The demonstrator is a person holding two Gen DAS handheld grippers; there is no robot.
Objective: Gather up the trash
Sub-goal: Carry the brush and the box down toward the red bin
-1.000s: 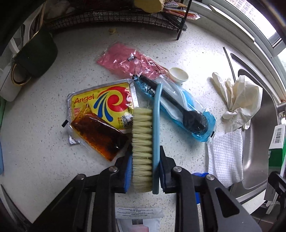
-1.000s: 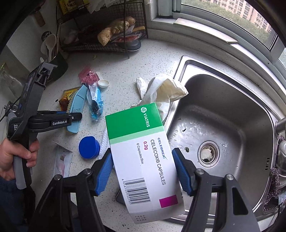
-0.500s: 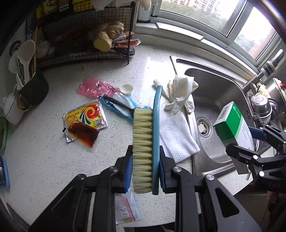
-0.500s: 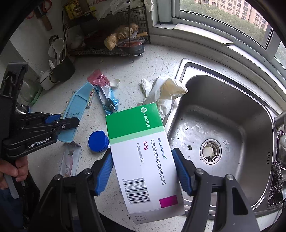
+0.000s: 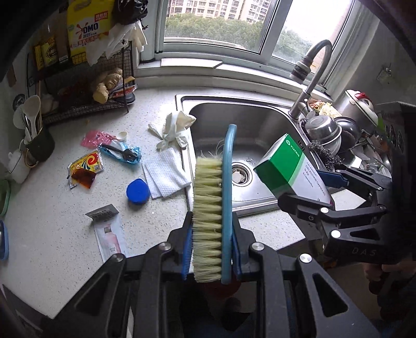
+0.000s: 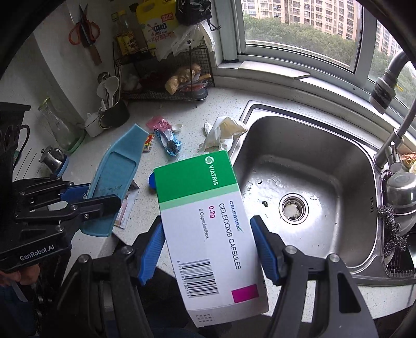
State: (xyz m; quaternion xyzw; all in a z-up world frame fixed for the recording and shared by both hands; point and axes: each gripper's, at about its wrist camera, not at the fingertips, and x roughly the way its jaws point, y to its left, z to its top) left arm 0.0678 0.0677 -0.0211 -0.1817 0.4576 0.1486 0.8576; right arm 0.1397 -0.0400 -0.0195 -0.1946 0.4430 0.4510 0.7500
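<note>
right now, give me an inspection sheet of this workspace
surface: speckled counter beside a steel sink; basin looks bare apart from bits at the drain.
job's things: scrub brush and medicine box, both held up off the counter.
clutter: sauce packets, pink wrapper, blue wrapper, blue cap, paper towel, glove, flat sachet.
grippers: left gripper shut on the brush; right gripper shut on the box.
cables: nothing seen.
surroundings: wire rack, utensil cup, faucet, pots, window.
</note>
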